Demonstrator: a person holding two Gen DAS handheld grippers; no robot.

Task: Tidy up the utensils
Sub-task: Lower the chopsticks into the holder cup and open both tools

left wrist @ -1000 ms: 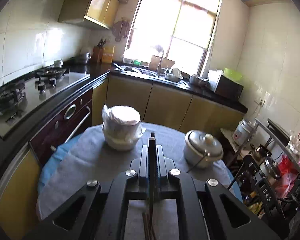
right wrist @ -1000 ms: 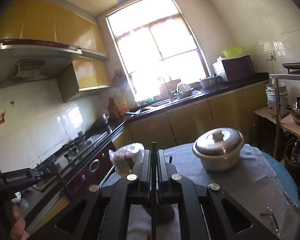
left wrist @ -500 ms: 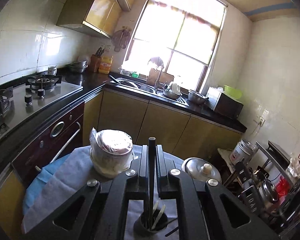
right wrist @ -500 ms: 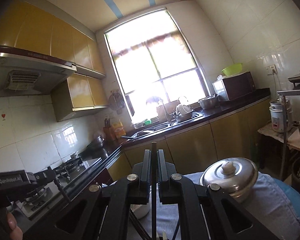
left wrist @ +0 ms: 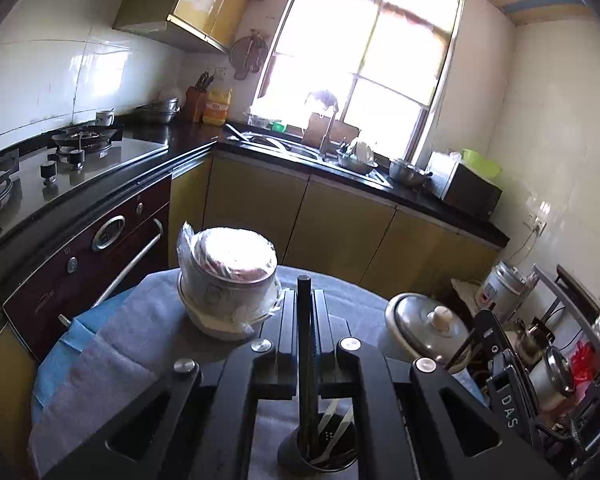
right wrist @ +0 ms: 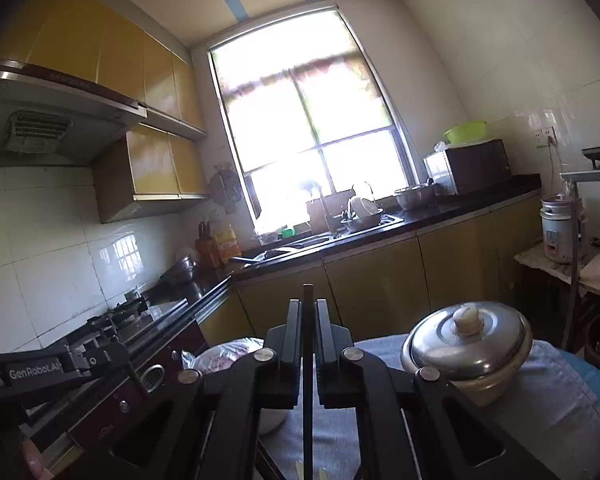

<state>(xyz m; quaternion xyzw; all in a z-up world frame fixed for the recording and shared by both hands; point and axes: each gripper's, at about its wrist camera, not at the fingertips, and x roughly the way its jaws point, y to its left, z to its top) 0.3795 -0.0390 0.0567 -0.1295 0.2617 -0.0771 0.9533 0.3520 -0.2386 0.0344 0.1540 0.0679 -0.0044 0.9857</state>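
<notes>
Chopsticks (left wrist: 305, 344) clamped upright in left hand-held gripper (left wrist: 304, 300) above holder (left wrist: 320, 452).

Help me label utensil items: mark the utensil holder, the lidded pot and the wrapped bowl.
utensil holder (left wrist: 300, 454): left wrist view, front wall.
lidded pot (right wrist: 466, 342): right wrist view, lid.
wrapped bowl (left wrist: 228, 280): left wrist view, side.

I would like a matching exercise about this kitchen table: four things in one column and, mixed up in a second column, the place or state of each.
Things:
1. chopstick
2. lidded pot
3. wrapped bowl
4. utensil cup

Places or states:
A. covered in clear plastic
B. clamped upright in the left gripper
C. on the table's right side, knob on top
D. below the jaws, holding pale utensils

Pairs: 1-B, 2-C, 3-A, 4-D
</notes>
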